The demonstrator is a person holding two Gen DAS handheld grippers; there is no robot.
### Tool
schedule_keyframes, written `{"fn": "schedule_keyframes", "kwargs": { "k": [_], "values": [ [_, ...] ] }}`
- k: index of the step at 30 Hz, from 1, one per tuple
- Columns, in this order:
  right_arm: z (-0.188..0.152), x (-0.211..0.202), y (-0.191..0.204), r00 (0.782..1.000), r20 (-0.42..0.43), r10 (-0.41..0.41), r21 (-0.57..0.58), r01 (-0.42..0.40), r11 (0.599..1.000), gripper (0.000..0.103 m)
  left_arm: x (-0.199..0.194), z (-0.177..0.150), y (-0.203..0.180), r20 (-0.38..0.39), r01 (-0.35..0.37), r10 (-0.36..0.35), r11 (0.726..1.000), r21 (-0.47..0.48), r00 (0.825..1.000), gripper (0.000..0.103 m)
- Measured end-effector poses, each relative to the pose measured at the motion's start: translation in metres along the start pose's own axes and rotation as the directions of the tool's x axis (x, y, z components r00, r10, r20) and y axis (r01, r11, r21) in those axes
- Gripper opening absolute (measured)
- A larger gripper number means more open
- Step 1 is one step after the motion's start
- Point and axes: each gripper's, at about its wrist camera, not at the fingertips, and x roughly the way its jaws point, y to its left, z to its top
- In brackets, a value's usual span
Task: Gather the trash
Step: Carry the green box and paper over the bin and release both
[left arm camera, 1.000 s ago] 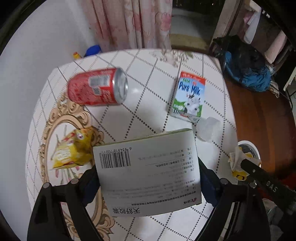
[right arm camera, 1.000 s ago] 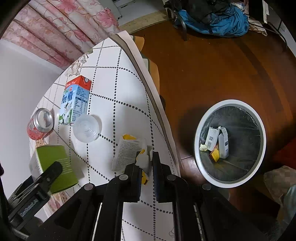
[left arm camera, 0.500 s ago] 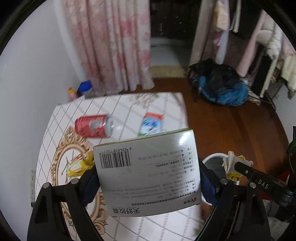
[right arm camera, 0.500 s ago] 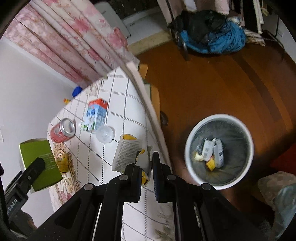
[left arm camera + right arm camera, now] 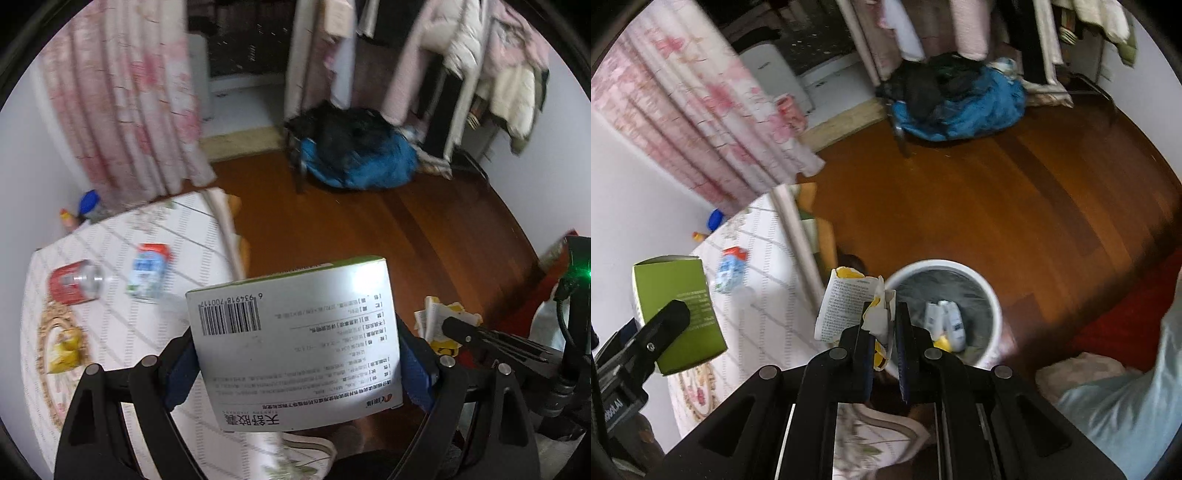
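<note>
Closest in, the left gripper (image 5: 295, 354) is clamped on both sides of a medicine box (image 5: 295, 339), green on one face and white on the other, where a barcode reads 6 934918 700117 above upside-down Chinese print. In the right wrist view the right gripper (image 5: 884, 332) has its fingers nearly closed on a torn yellow-and-white leaflet packet (image 5: 849, 302) covered in small print too fine to read.

Just past that packet, lower centre of the right wrist view, one white trash bin (image 5: 993, 310) stands on the wooden floor (image 5: 1015, 184), with at least two white cartons (image 5: 945, 317) and a yellow scrap inside.

On the left of the left wrist view, the table (image 5: 192, 236) carries three pieces: one red soda can (image 5: 74, 282) on its side, one blue-and-white milk carton (image 5: 149, 275), its lettering blurred, and one crumpled yellow wrapper (image 5: 64, 350).

Farthest off hang pink floral curtains (image 5: 122, 103), and a blue and black bundle (image 5: 354, 155) lies on the floor.
</note>
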Motion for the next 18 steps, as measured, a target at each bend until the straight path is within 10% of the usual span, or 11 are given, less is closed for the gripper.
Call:
{"fn": "schedule_keyframes", "kwargs": {
  "k": [18],
  "values": [
    [-0.02,0.152,-0.124,0.96,-0.277,-0.032,0.173,0.083,0.981,0.011,0.172,-0.011,-0.045,-0.389,0.088,-0.091,0.996,-0.025,0.917,0.102]
  ]
}}
